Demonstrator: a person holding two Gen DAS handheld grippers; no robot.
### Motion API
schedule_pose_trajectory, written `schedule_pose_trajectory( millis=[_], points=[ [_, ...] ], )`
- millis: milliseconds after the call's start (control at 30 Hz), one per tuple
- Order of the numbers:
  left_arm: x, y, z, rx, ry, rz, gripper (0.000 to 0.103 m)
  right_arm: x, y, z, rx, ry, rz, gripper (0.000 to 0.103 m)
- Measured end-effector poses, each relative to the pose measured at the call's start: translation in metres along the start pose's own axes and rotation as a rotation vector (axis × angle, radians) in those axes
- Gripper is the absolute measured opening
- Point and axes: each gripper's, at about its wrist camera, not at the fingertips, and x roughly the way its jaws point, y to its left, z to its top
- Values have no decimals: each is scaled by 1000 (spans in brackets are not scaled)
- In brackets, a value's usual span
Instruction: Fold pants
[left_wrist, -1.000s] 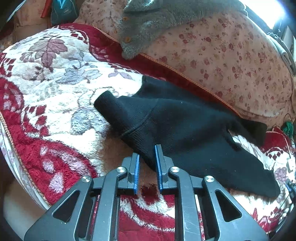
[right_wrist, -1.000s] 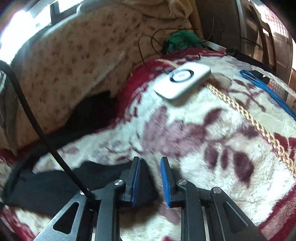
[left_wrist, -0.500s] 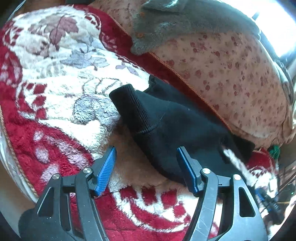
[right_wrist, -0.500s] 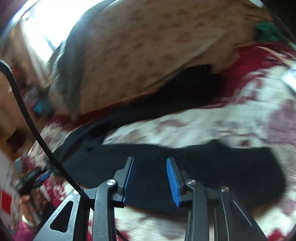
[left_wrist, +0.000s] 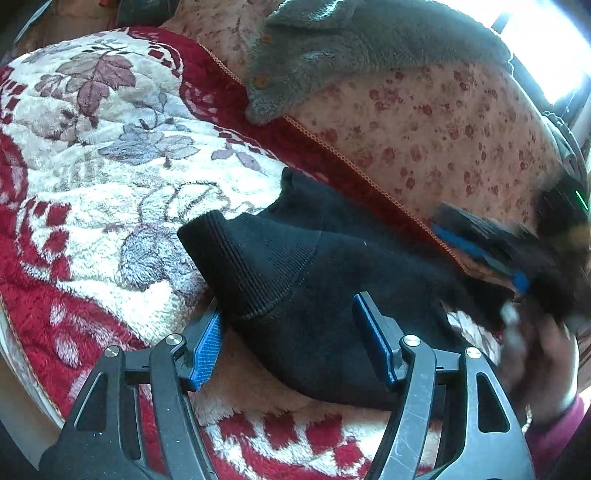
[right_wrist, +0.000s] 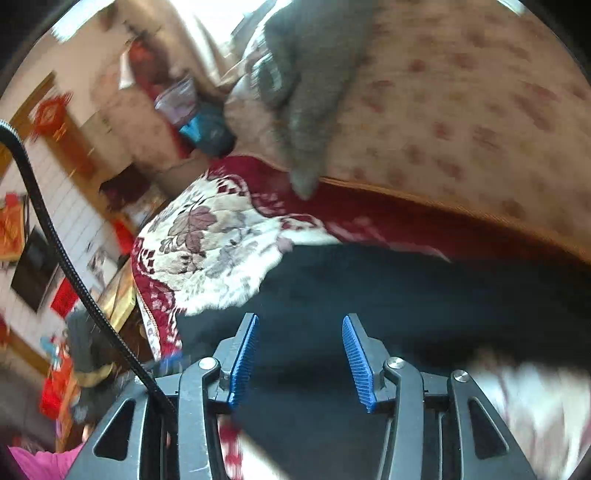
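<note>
Plush red-and-cream blanket (left_wrist: 92, 155) covered the bed, with a flowered quilt (left_wrist: 443, 122) heaped behind it and a grey garment (left_wrist: 351, 40) draped on top. Across the blanket, close to the quilt, lay the black pants (left_wrist: 314, 280), doubled over, their ribbed band toward the left of my left camera.

My left claw (left_wrist: 291, 343) stood wide apart, one pad on each side of the near edge of the pants, not pressing on them. My right claw (right_wrist: 301, 358) hung over the black cloth with its jaws opening; nothing was pinched between them, though blur hid much of that view.

I judged one fold made, since the cloth lay in layers, but the bundle was lumpy and its edges did not line up. Smoothing and at least one more fold seemed left.
</note>
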Motion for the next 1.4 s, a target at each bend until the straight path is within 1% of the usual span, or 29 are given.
schedule_pose_trajectory(
  millis=[67, 133, 167, 200, 233, 333, 367, 433, 500, 533, 567, 600, 633, 667, 700, 800, 867, 933, 1033, 1100, 1200, 1333, 1367, 1400],
  points=[
    [1, 3, 2, 5, -9, 26, 67, 40, 7, 24, -74, 61, -19, 48],
    [3, 6, 2, 2, -11, 25, 67, 74, 12, 39, -148, 114, -29, 48],
    [5, 6, 2, 4, -3, 22, 67, 90, 14, 44, -181, 137, -51, 49],
    [8, 7, 1, 6, 12, 19, 67, 104, 14, 48, -207, 153, -61, 49],
    [11, 9, 1, 4, 22, 20, 67, 115, 13, 51, -225, 174, -55, 52],
    [20, 11, -1, 3, 47, 16, 67, 149, 10, 54, -295, 259, -121, 65],
    [22, 11, -1, 7, 48, 18, 67, 163, 9, 53, -319, 306, -126, 65],
    [24, 12, -1, 7, 44, 13, 67, 182, 8, 51, -346, 354, -132, 65],
    [25, 14, 0, -4, 36, -9, 67, 184, 3, 51, -335, 329, -101, 65],
    [26, 16, 0, -18, 32, -22, 63, 183, -1, 50, -323, 315, -74, 57],
    [27, 20, 1, -37, 34, -37, 37, 181, -3, 49, -315, 296, -51, 48],
    [30, 21, 4, -47, 47, -49, 18, 181, -3, 49, -313, 282, -48, 42],
    [32, 22, 5, -59, 72, -68, 17, 179, -3, 49, -305, 268, -49, 32],
    [34, 23, 5, -69, 74, -74, 14, 177, -3, 49, -295, 260, -54, 25],
    [33, 21, 5, -56, 69, -80, 11, 176, -4, 50, -286, 256, -60, 23],
    [24, 13, 7, -19, 32, -75, 9, 177, 0, 52, -283, 253, -65, 18],
    [19, 15, 12, -22, 17, -90, 9, 177, 2, 56, -259, 249, -52, 11],
    [18, 19, 17, -36, 23, -102, 9, 177, 6, 58, -266, 245, -53, 8],
    [20, 24, 21, -34, 29, -100, 8, 181, 12, 62, -260, 241, -50, 7],
    [14, 27, 24, -26, 12, -96, 8, 183, 15, 65, -245, 231, -38, 7],
    [1, 41, 34, -32, -17, -88, 8, 184, 20, 72, -210, 204, 6, 6],
    [-1, 64, 44, -52, -24, -30, 8, 193, 40, 82, -198, 171, 49, 6],
    [1, 71, 46, -58, -10, -19, 8, 196, 45, 84, -198, 163, 52, 6],
    [6, 76, 47, -64, 21, -22, 8, 201, 49, 85, -185, 146, 40, 6]
  ],
)
